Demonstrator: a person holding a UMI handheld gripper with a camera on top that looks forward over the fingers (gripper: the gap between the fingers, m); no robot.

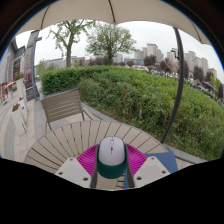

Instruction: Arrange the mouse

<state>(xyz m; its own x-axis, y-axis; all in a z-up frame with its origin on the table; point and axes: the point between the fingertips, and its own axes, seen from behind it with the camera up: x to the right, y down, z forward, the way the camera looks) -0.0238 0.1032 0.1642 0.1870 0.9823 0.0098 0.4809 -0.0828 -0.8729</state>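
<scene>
Gripper view, outdoors. Mouse (pixel 111 156), white with a green rear, sits between the two pink pads (pixel 88 158), which meet its sides; the gripper (pixel 111 170) appears closed on it, fingers set only as far apart as the mouse is wide. Judged step: carrying the mouse toward placement. The next move calls for lowering it level onto the slatted round table (pixel 60 145) just ahead, then parting the fingers. Beyond the table: a bench (pixel 62 104), a hedge (pixel 150 95), trees (pixel 105 40), distant buildings (pixel 150 52).
</scene>
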